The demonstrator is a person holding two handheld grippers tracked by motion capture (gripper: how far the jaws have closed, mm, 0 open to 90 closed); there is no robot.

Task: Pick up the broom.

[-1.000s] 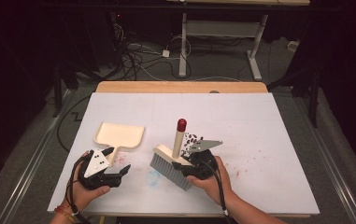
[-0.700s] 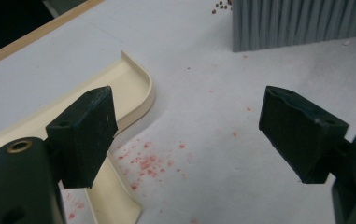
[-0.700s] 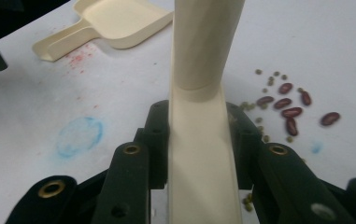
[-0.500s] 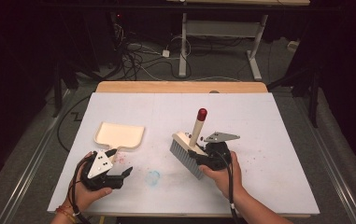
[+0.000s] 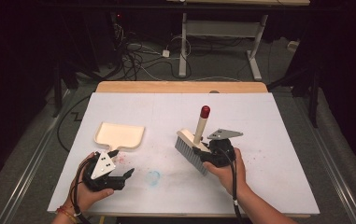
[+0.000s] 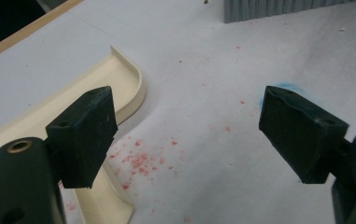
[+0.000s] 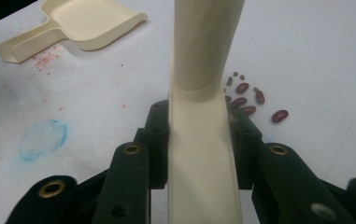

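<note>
A cream dustpan (image 5: 119,135) lies flat at the table's left, with its handle toward my left gripper (image 5: 122,164). That gripper is open with nothing between its jaws, which frame the bare table beside the pan's handle (image 6: 96,74). My right gripper (image 5: 208,151) is shut on the cream handle (image 7: 203,93) of a hand brush (image 5: 192,151). The brush has grey bristles and a red tip (image 5: 204,111) on its upright handle. Several dark red beans (image 7: 245,100) lie on the table just beyond the brush head.
Red crumbs (image 6: 138,161) speckle the white table cover (image 5: 269,121) beside the dustpan handle. A faint blue ring (image 5: 153,177) marks the cover between the hands. Grey bristles (image 6: 278,9) are at the far edge of the left gripper view. Cables and desk legs lie beyond the table.
My right gripper has carried the brush to the right and a little away from the person. The left gripper and the dustpan have stayed put.
</note>
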